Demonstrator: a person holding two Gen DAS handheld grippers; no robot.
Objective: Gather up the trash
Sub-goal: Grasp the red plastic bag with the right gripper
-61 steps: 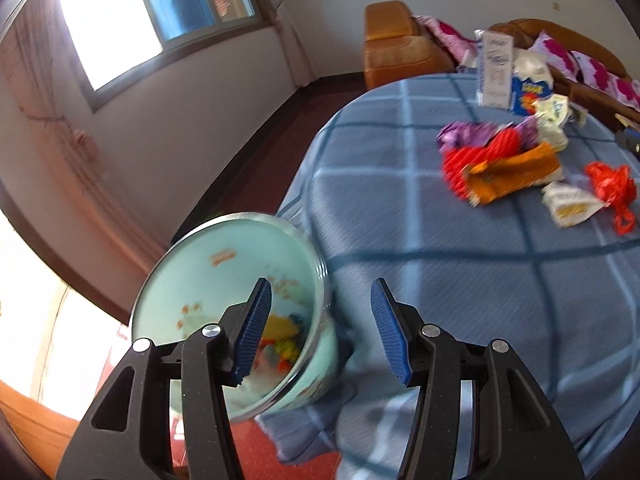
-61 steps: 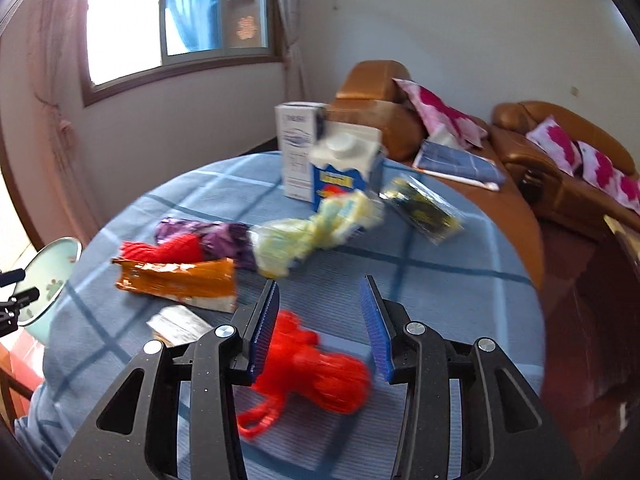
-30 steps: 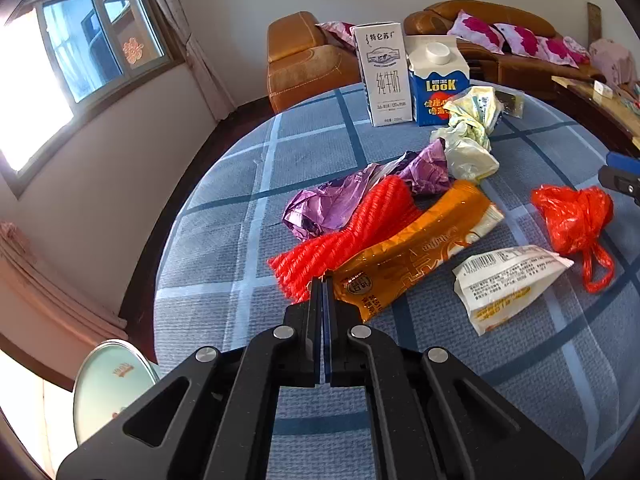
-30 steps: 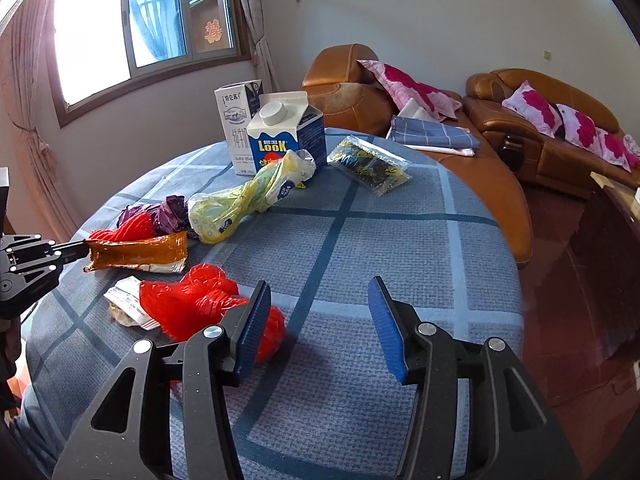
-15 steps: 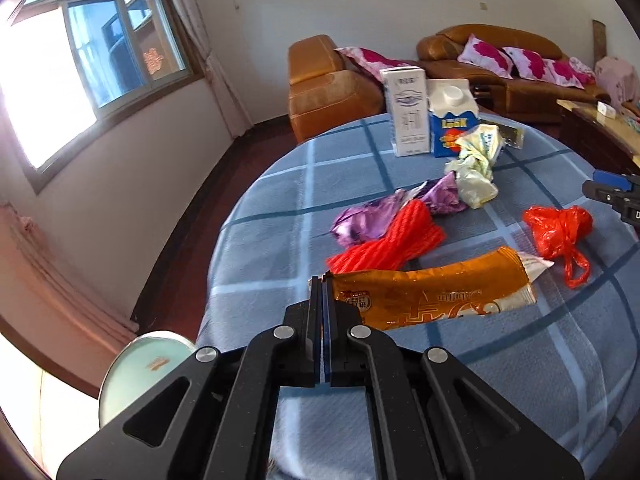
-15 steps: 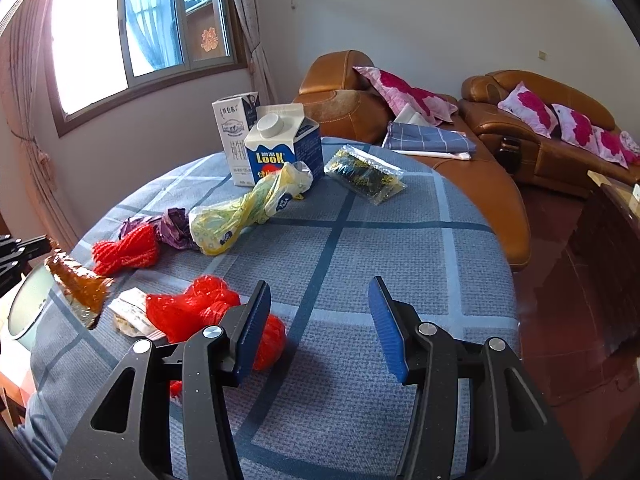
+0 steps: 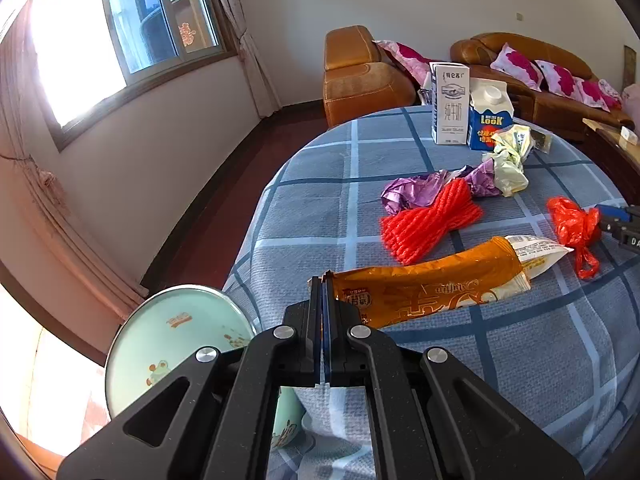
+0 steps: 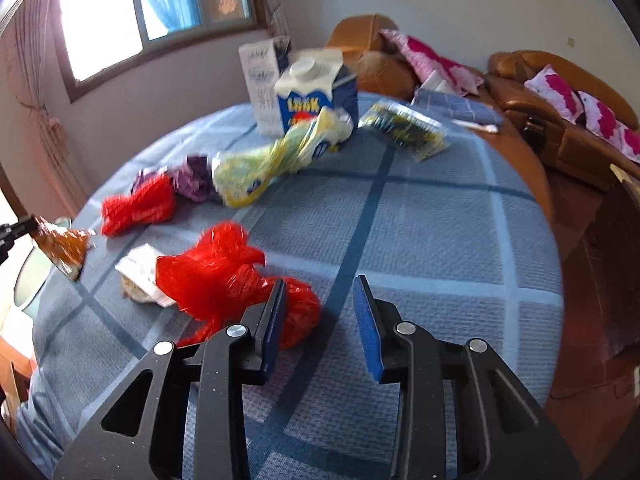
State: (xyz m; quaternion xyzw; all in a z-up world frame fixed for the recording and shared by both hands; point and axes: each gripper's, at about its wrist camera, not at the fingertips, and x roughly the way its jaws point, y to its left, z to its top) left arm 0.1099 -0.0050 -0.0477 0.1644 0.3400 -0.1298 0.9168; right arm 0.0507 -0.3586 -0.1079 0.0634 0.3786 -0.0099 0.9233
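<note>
Surface: round table [image 7: 500, 360] wearing a blue checked cloth, standing in a living room. Window [image 7: 120, 40] sitting at 10 o'clock in the left wrist view, brown sofa [image 7: 532, 76] with pink-and-white cushions at 1 o'clock, dark red floor running below.

Writing: tall white carton [image 7: 449, 103] carrying Chinese characters I cannot read; blue carton [image 7: 490, 122] reading "LOOK". Both standing at the far edge, 12 to 1 o'clock.

Grip: left gripper [image 7: 323, 280] is pressing fully closed on the end of the orange wrapper [image 7: 424, 288], which is hanging out toward 3 o'clock above the cloth. Pale green bin [image 7: 172, 344] is sitting off the table edge at 8 o'clock.

Right gripper [image 8: 320, 312] has just been narrowing and is standing part open; nothing between the pads. Red bag [image 8: 228, 276] is lying against the outside of its left finger [image 8: 276, 320], at 10 o'clock.

Also lying on the cloth: red netting [image 7: 430, 222], purple wrapper [image 7: 416, 192], yellow bag [image 8: 276, 156], white packet [image 8: 140, 272].

Change: compared with half a second back, the bin is showing larger and nearer the left gripper, and the right view is showing the red bag closer.
</note>
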